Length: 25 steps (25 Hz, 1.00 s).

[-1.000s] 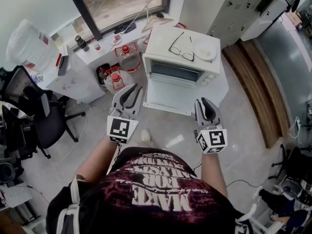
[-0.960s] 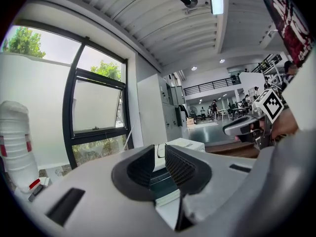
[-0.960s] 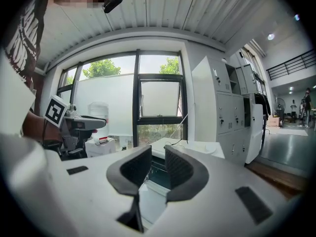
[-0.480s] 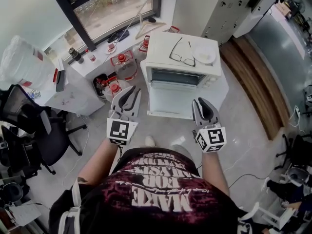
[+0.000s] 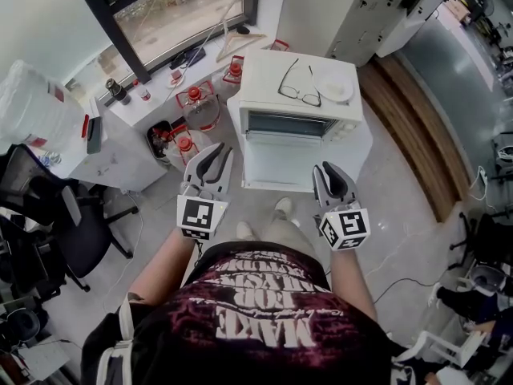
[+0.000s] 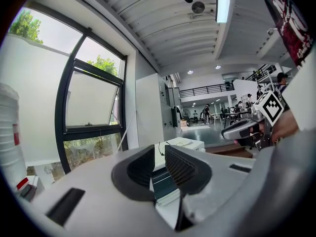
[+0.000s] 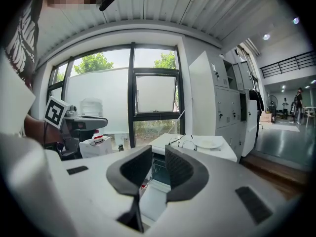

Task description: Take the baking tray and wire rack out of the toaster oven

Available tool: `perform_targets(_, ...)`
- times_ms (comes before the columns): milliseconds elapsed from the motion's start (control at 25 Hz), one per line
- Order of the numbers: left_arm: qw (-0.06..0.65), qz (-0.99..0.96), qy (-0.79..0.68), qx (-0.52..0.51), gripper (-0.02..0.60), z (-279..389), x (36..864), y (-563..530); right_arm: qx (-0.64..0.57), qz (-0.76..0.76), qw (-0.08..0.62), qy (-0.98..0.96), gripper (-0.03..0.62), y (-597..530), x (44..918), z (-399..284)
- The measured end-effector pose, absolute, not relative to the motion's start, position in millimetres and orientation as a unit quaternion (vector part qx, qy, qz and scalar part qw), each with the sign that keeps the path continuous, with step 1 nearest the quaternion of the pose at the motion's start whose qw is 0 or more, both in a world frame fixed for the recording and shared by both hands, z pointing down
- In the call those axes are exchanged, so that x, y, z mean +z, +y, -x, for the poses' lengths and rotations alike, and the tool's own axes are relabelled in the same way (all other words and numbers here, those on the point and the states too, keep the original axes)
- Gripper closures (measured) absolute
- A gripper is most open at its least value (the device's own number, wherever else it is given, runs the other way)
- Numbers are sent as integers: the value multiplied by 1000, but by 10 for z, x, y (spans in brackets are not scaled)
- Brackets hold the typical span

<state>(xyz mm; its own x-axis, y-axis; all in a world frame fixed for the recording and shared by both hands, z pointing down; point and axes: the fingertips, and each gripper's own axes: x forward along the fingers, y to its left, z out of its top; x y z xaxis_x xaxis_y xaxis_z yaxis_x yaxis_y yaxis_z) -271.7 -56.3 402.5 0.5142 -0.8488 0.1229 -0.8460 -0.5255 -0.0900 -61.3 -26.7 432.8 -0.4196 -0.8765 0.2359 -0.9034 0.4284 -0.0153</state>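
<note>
Left hand-held gripper (image 5: 219, 149): held low and nearly level, aimed at the oven mouth; its jaws stand a narrow gap apart with nothing between them, only the oven showing through the slit
Right hand-held gripper (image 5: 329, 171): abreast of its partner and well apart from it; its jaws are likewise a little apart and empty
Toaster oven (image 5: 264, 74): straight ahead of both tips, between their two lines of aim, on a low white worktop (image 5: 362, 147)
Door (image 5: 276, 165): folded down flat towards the tips, its front edge near them but not touching; it lies open so the cavity can be reached from the front
Wire rack (image 7: 157, 165): thin bars show in the dark cavity, ahead of the right jaws and beyond the door; nothing touches it
Baking tray: probably inside the cavity too, but no view shows it clearly
Oven roof: glasses (image 5: 298, 87) and a white plate (image 5: 335, 87) lie beyond and above the tips, clear of the mouth
Why this pose: one tool faces each side of the mouth, which I judge suits taking a wide, flat thing by its two front corners
Step in hand: the approach; neither item is out yet
Next move: the tips must pass over the lowered door without knocking it; the narrow gap likely fits a thin rim or wire
Risk: an uneven pull could jam the rack in its guides or jolt the oven so the glasses and plate slide
</note>
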Motion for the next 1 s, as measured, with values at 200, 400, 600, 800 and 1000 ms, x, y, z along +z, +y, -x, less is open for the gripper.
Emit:
perform_targets(200, 6, 868, 489, -79, 528, 2745, 4071, -558, 72, -524, 102, -842, 513, -282, 4364, 666)
perform_targets(400, 5, 867, 492, -76, 528, 2734, 4069, -566, 77, -523, 103, -842, 513, -337, 4411, 644)
perform_targets(600, 2, 865, 495, -85, 528, 2772, 4125, -616, 85, -518, 102, -845, 513, -440, 4482, 686)
perform_targets(800, 2, 863, 497, -93, 528, 2736, 4157, -675, 94, -512, 111, -846, 513, -513, 4638, 686)
perform_targets(1000, 2, 863, 495, -99, 528, 2676, 4174, -774, 106, -513, 118, -844, 513, -632, 4802, 639)
